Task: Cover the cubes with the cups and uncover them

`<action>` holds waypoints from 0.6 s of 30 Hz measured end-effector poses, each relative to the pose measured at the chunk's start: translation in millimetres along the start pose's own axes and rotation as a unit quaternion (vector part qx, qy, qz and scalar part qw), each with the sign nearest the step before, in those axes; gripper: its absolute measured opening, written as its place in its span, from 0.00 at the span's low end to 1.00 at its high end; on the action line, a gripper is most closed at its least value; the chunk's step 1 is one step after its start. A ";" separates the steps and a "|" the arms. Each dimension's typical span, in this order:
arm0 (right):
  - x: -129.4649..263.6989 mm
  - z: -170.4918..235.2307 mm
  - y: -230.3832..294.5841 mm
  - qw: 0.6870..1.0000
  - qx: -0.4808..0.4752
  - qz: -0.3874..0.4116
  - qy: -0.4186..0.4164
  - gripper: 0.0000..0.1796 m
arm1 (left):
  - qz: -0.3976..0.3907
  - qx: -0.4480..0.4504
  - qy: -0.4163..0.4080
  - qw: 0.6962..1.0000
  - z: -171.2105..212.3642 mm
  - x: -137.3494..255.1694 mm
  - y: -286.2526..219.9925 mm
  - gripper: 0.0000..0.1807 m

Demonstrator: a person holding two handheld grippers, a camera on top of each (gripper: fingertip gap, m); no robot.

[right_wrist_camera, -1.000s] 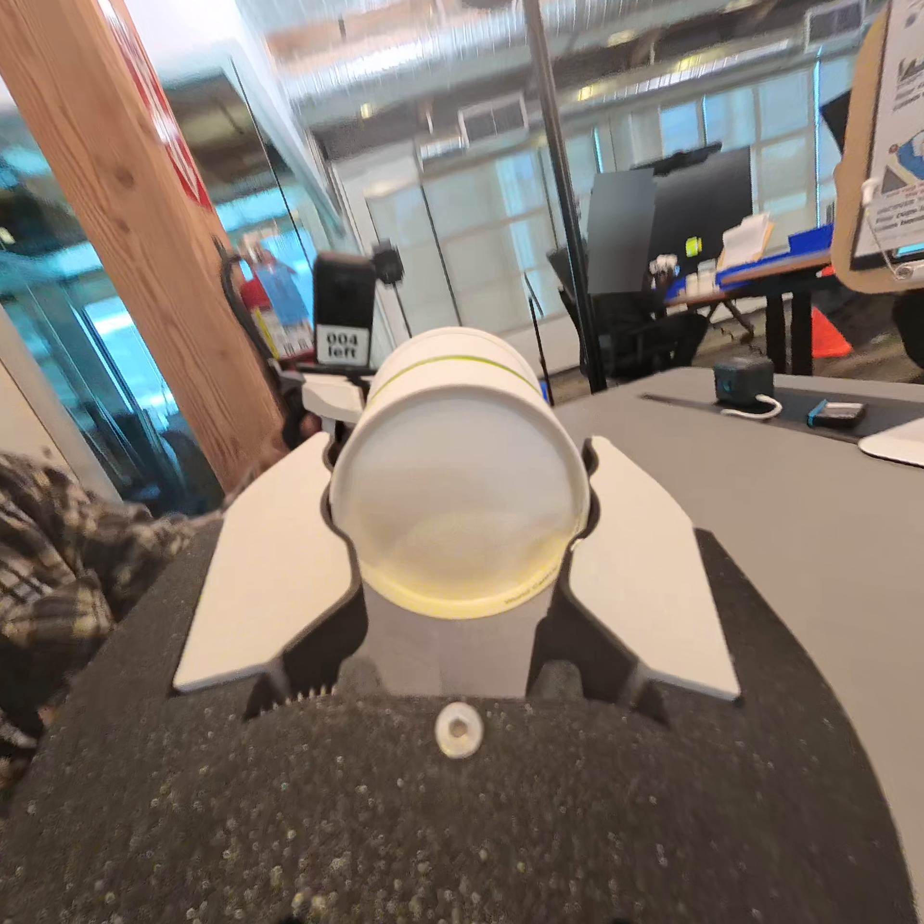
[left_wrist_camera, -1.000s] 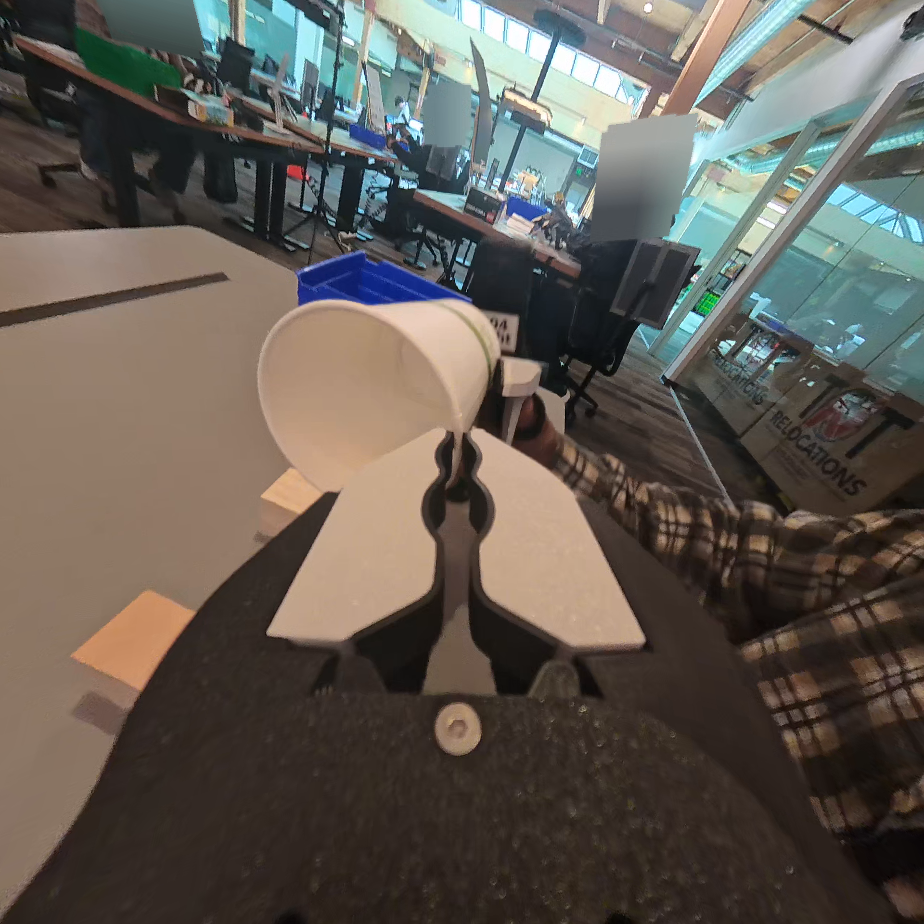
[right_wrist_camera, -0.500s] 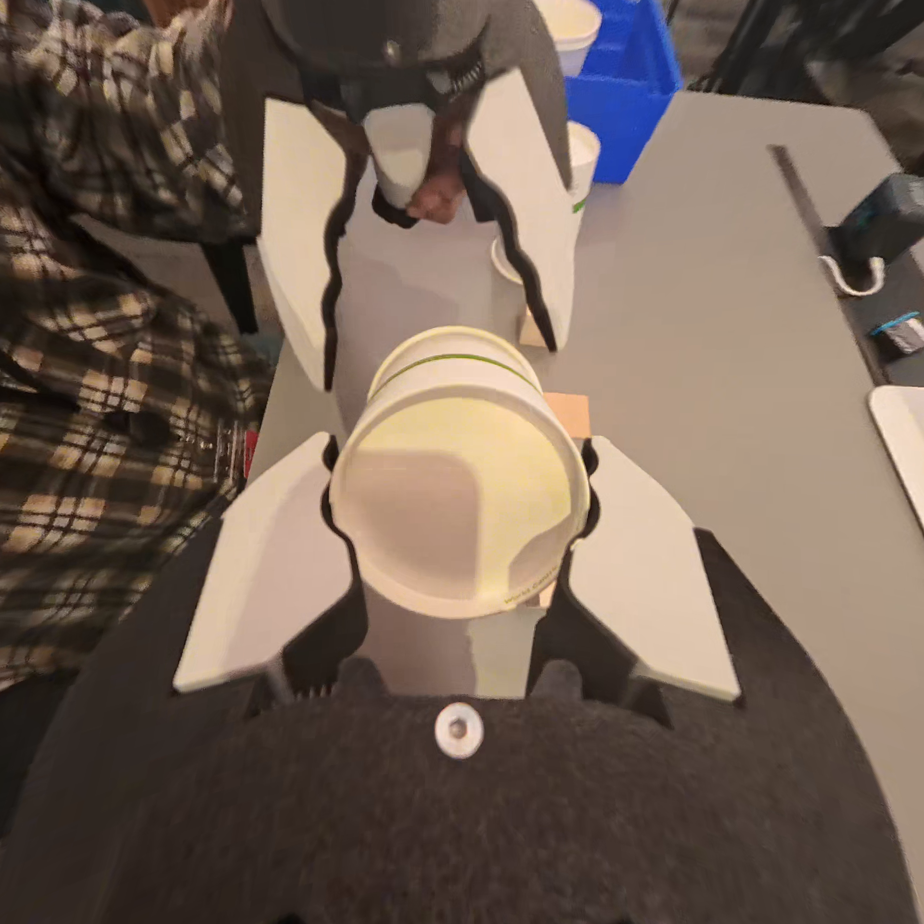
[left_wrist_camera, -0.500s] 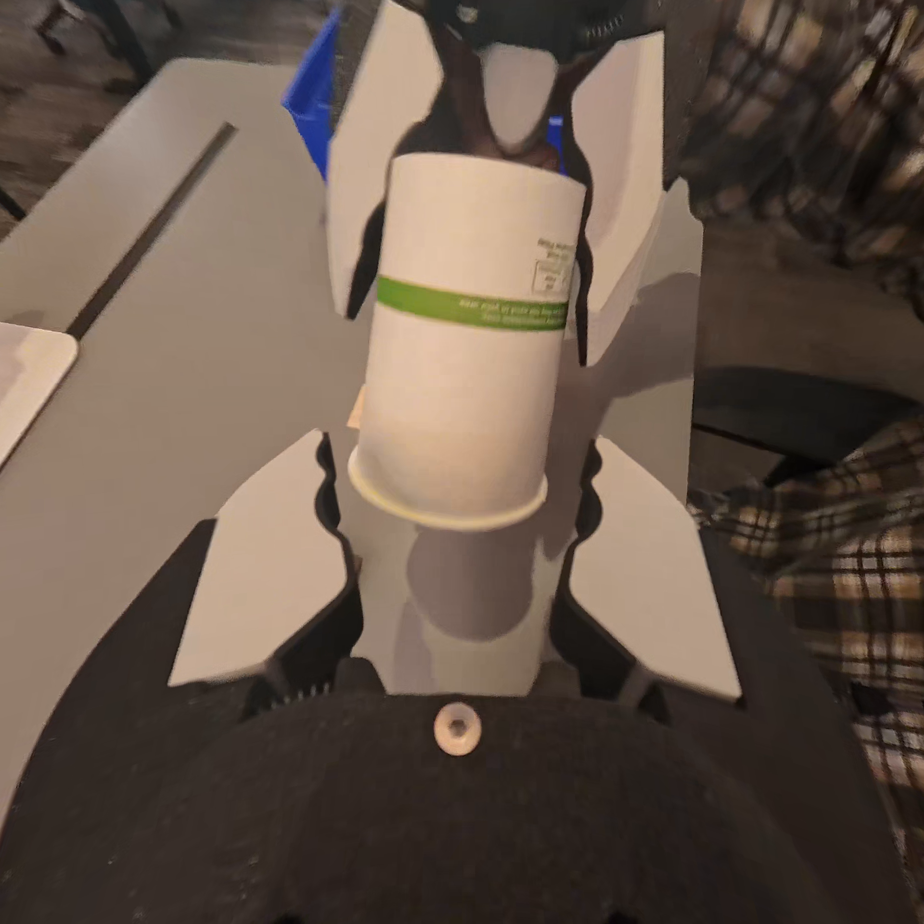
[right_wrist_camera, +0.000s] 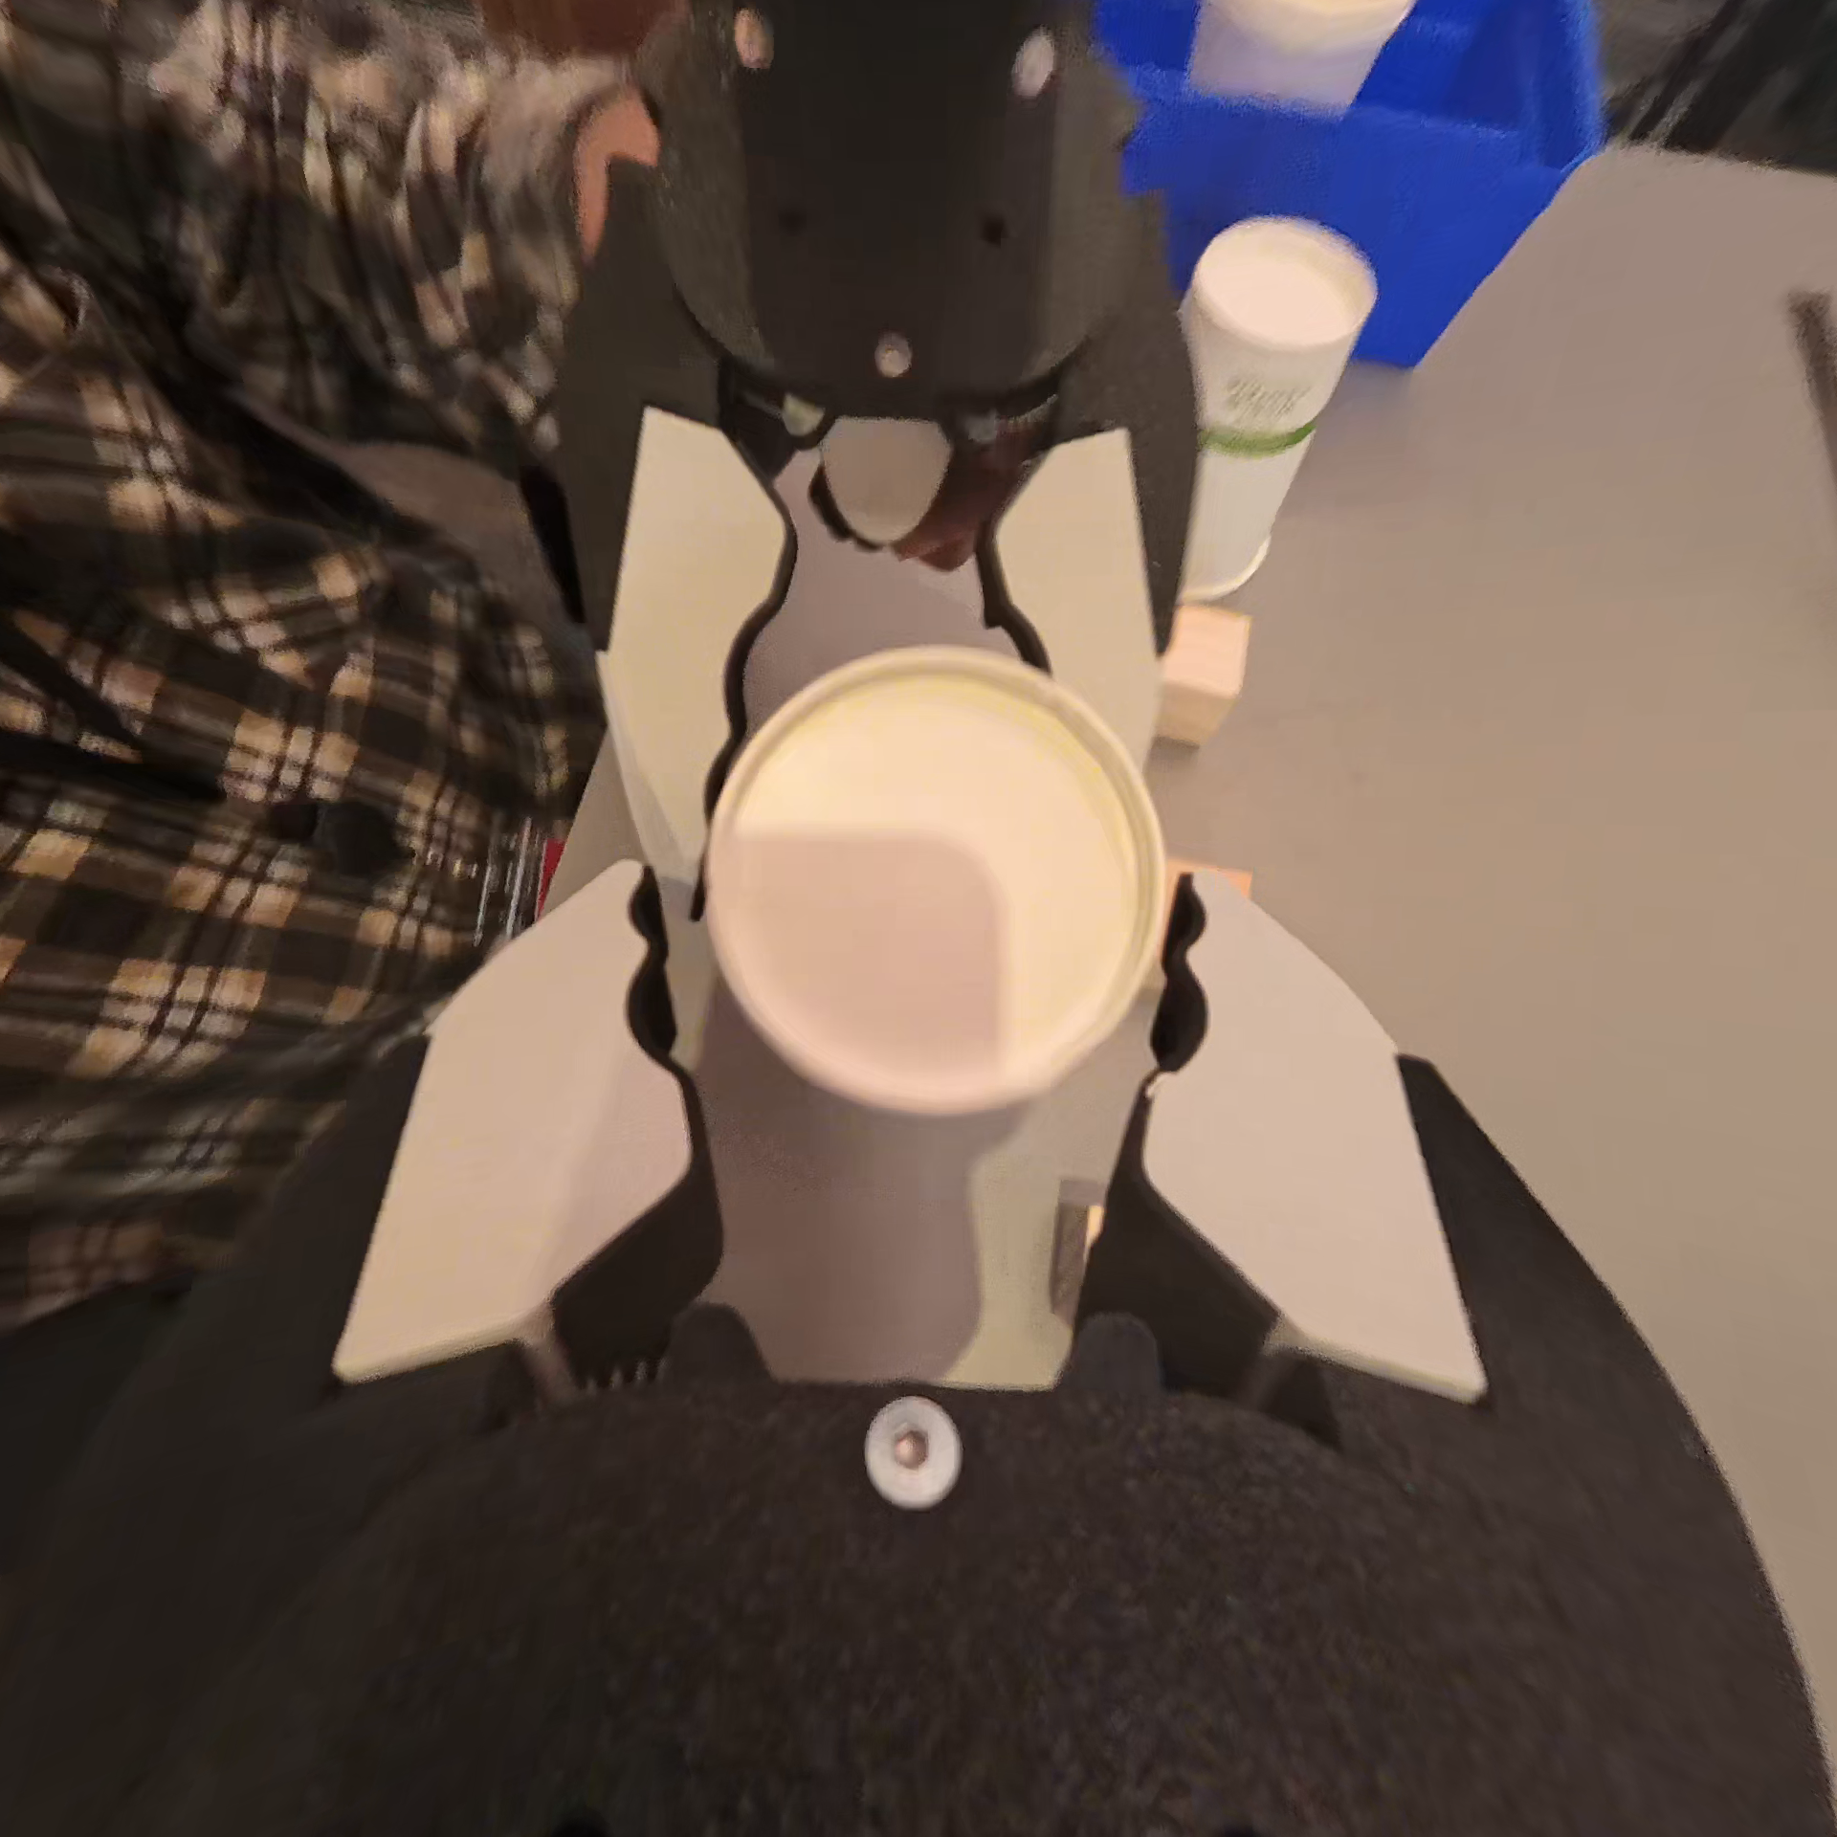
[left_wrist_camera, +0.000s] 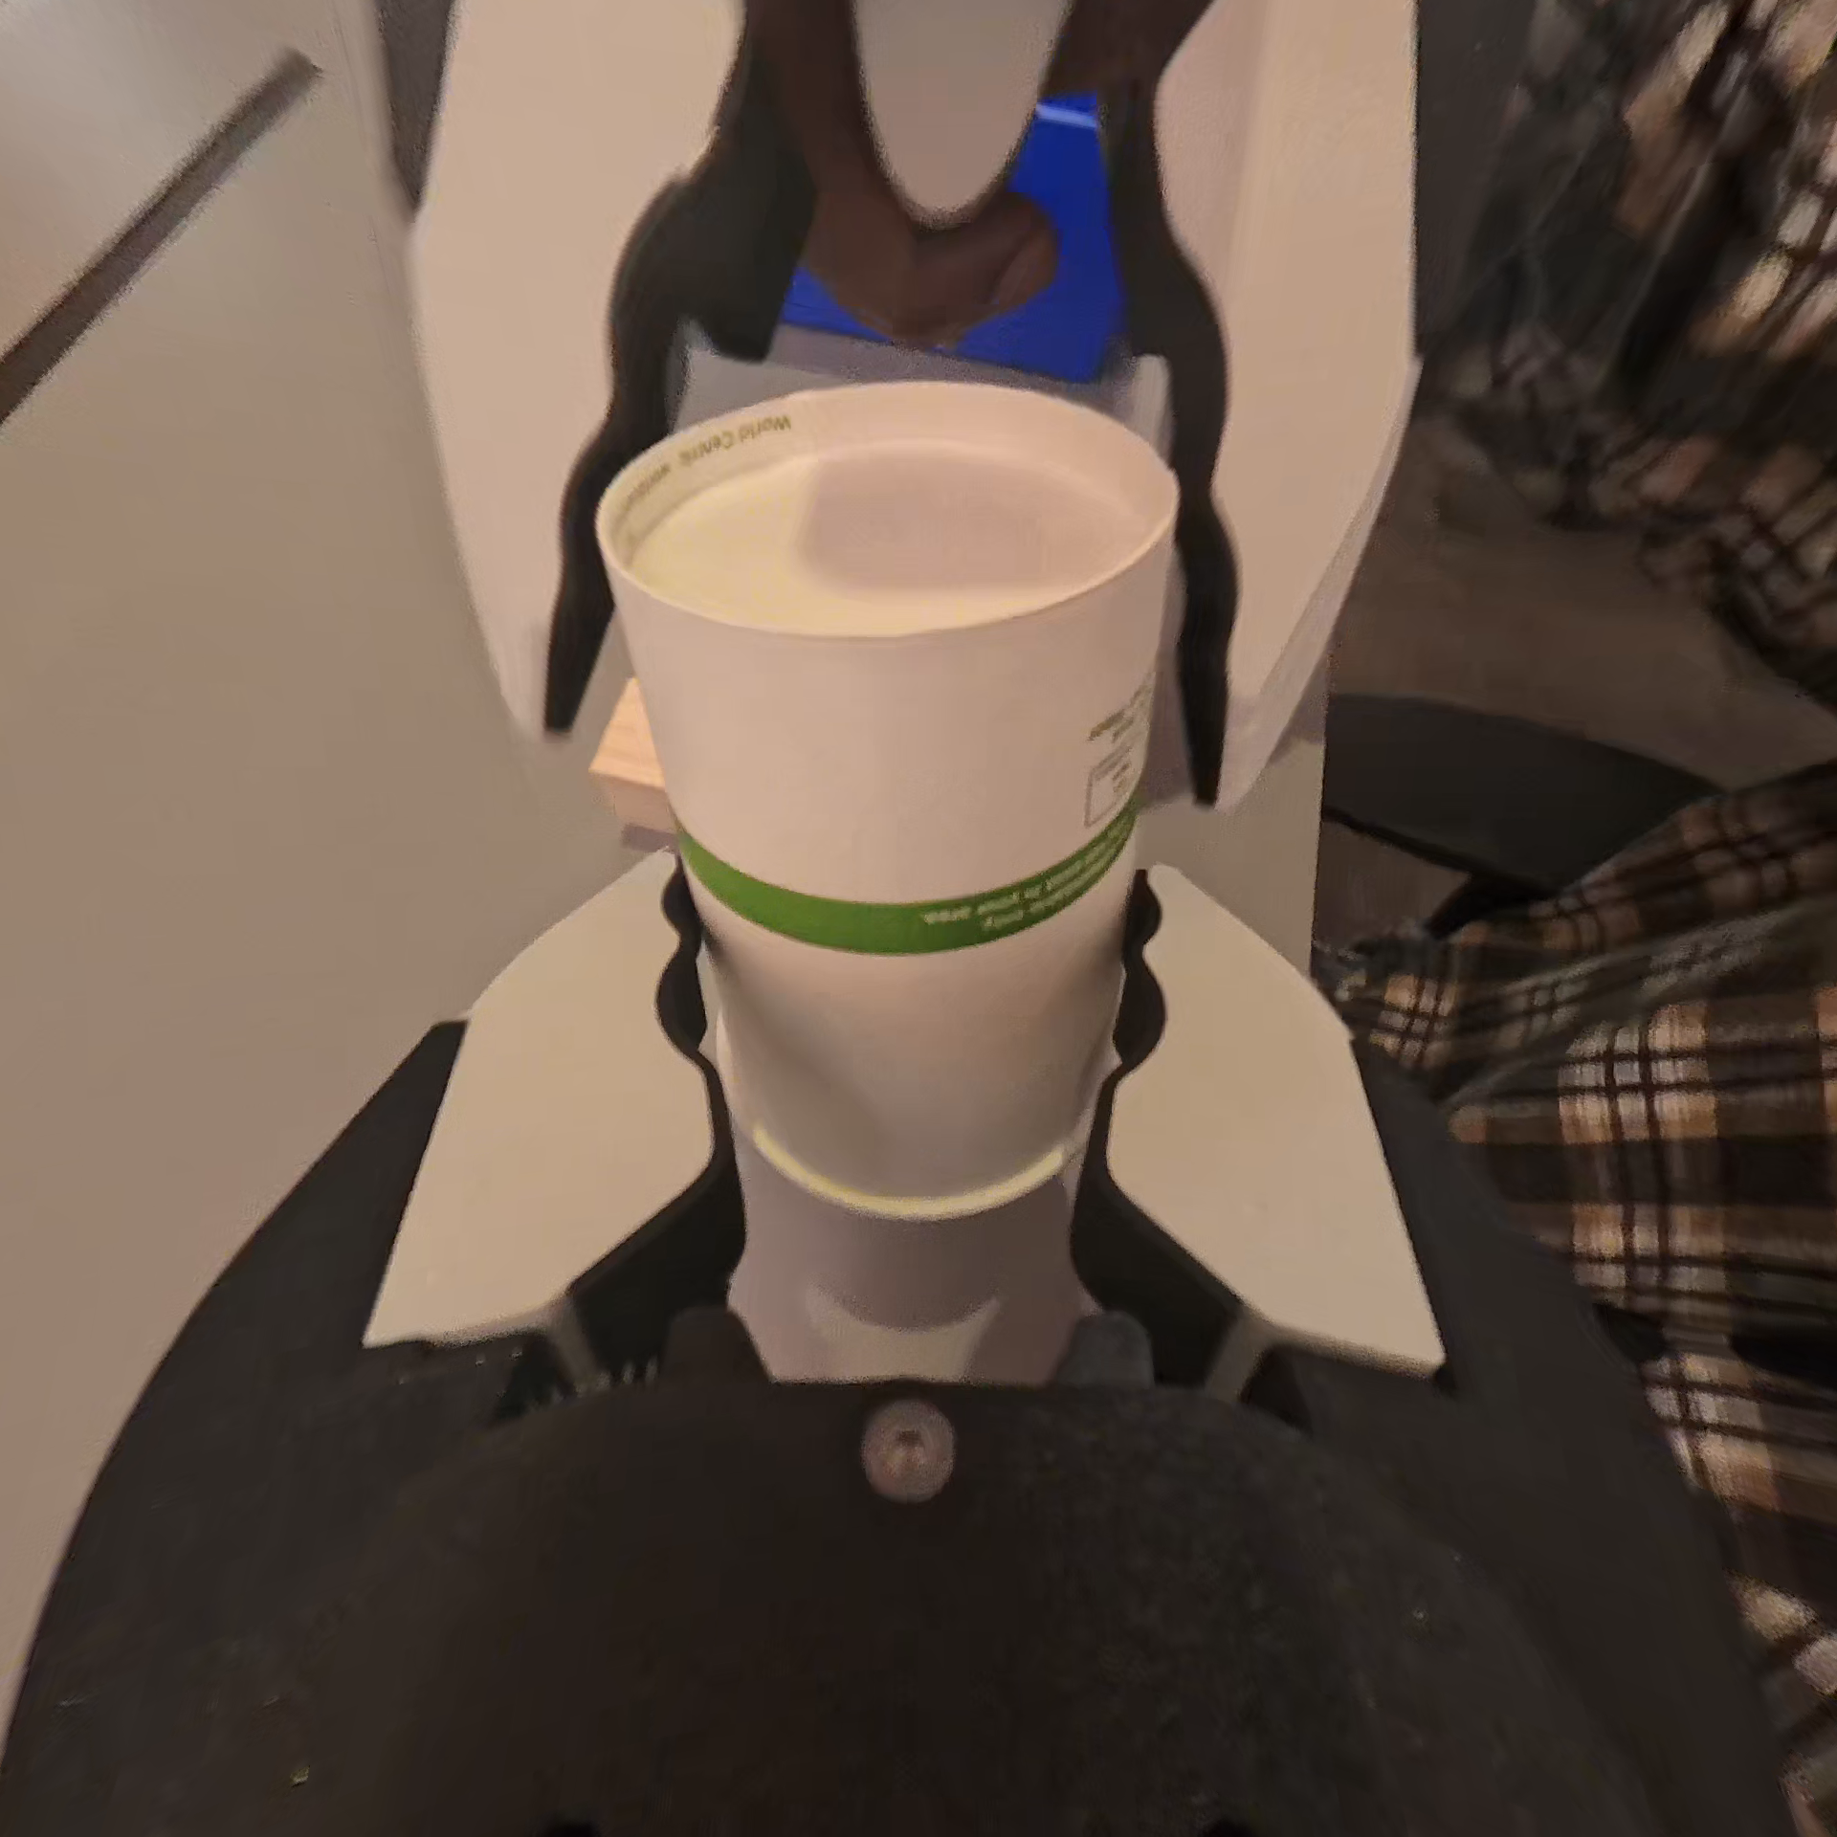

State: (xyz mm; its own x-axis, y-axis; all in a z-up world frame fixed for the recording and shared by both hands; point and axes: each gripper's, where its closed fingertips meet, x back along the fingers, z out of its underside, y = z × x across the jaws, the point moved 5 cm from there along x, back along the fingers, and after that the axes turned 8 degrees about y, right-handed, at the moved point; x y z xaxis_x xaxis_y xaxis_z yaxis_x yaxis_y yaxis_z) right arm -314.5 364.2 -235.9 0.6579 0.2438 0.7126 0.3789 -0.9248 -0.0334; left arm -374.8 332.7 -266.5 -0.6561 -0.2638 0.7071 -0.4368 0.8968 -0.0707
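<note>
Fingers of the left gripper (left_wrist_camera: pixel 900 1004) are standing wide apart at the lower middle of the left wrist view, with an upside-down white cup (left_wrist_camera: pixel 895 795) sitting between them; whether they are pressing its green-banded wall cannot be told. The right gripper (right_wrist_camera: pixel 910 979) is showing the same wide spread in the right wrist view, its fingers flanking the cup's (right_wrist_camera: pixel 934 875) upturned base at centre frame, and contact there is also unclear. Each gripper is appearing in the other's view at the top of the frame, facing inward over the cup.

A blue bin (right_wrist_camera: pixel 1392 149) is sitting at the upper right of the right wrist view with a white cup (right_wrist_camera: pixel 1282 40) inside it. Just below it a second inverted cup (right_wrist_camera: pixel 1262 398) is standing on the grey tabletop (right_wrist_camera: pixel 1541 795). A wooden cube (right_wrist_camera: pixel 1203 676) is lying uncovered just beside that cup's rim. Another cube (left_wrist_camera: pixel 626 765) is peeking out at the left of the central cup in the left wrist view. A plaid sleeve (right_wrist_camera: pixel 249 696) is filling the left side.
</note>
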 end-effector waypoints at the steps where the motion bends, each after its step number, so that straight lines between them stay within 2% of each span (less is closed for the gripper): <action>1: 5.6 -2.1 -3.4 0.999 -0.006 0.013 -0.034 0.54 | -0.009 0.017 -0.018 1.000 4.3 6.0 3.9 0.45; 3: 20.2 -2.3 -14.6 0.992 -0.033 0.056 -0.106 0.58 | -0.041 0.060 -0.062 0.995 15.4 22.6 14.8 0.45; 5: 36.2 5.2 -24.9 0.976 -0.066 0.102 -0.179 0.59 | -0.104 0.115 -0.118 0.981 29.8 45.6 32.2 0.45; 10: 55.3 47.2 -40.1 0.921 -0.129 0.189 -0.316 0.56 | -0.285 0.238 -0.205 0.905 85.1 88.7 74.3 0.45; 13: 53.8 70.6 -43.0 0.901 -0.146 0.209 -0.351 0.53 | -0.317 0.280 -0.224 0.878 106.1 88.5 85.1 0.45; 18: 54.0 91.8 -43.3 0.879 -0.156 0.213 -0.397 0.49 | -0.361 0.295 -0.180 0.866 124.9 72.8 100.6 0.45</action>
State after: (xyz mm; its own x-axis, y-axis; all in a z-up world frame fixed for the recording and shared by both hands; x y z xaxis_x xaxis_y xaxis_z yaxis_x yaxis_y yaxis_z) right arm -235.6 444.1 -260.3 0.9907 -0.1312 -0.0350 -0.1269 -0.9865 0.1038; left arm -543.4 359.3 -310.0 -0.1843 -0.8689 0.4593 -0.9819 0.1426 -0.1243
